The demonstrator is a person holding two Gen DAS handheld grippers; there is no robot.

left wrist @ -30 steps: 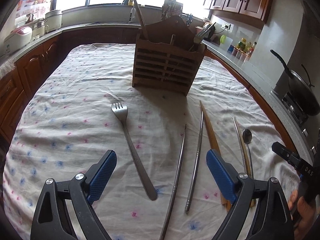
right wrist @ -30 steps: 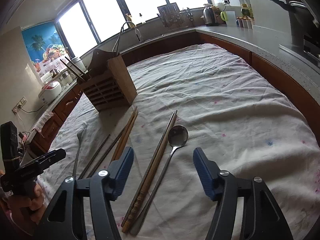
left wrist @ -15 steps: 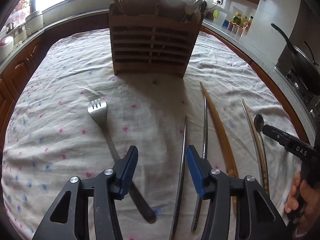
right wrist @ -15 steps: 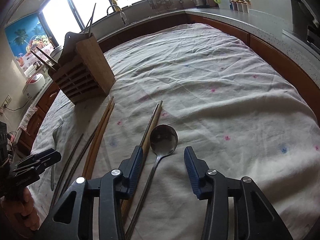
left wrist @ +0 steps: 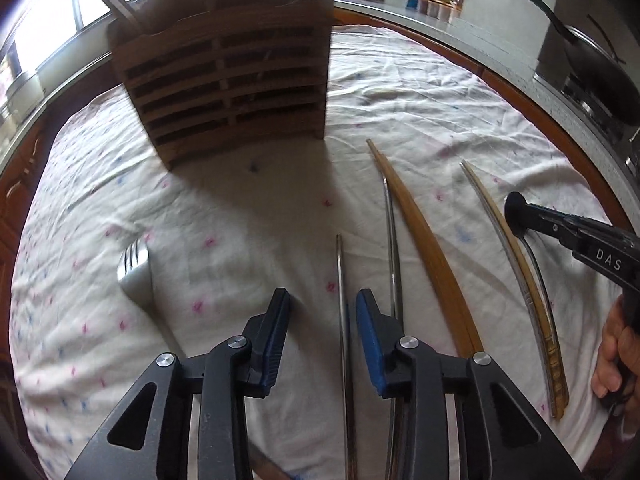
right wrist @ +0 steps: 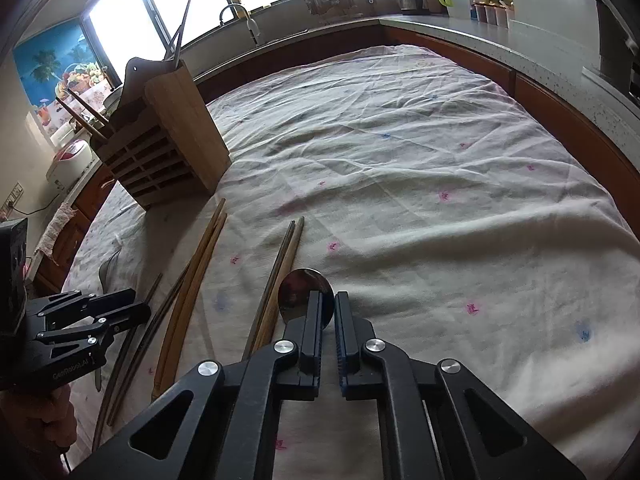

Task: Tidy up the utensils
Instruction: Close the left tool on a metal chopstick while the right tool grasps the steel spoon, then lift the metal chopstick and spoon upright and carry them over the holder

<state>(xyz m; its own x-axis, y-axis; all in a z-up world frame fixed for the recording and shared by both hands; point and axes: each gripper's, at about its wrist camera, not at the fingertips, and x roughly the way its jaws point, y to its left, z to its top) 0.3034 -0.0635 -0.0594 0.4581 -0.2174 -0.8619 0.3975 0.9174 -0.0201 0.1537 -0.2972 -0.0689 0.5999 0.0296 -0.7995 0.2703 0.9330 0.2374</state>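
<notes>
The left gripper (left wrist: 322, 312) hangs over the flowered cloth (left wrist: 420, 92), its jaws just narrowed around one metal chopstick (left wrist: 340, 288) – pads not yet touching it. The right gripper (right wrist: 327, 312) is clenched at the spoon (right wrist: 298, 286), just beside two chopsticks. The wooden holder (left wrist: 228, 84) stands beyond, a fork (left wrist: 134, 276) off left.

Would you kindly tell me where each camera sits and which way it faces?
Left wrist: on the left gripper, angled down at a metal chopstick between its closing jaws; holder ahead, right gripper at right.
Right wrist: on the right gripper, shut over the spoon; left gripper at left.
Shared: holder, chopsticks, cloth.
</notes>
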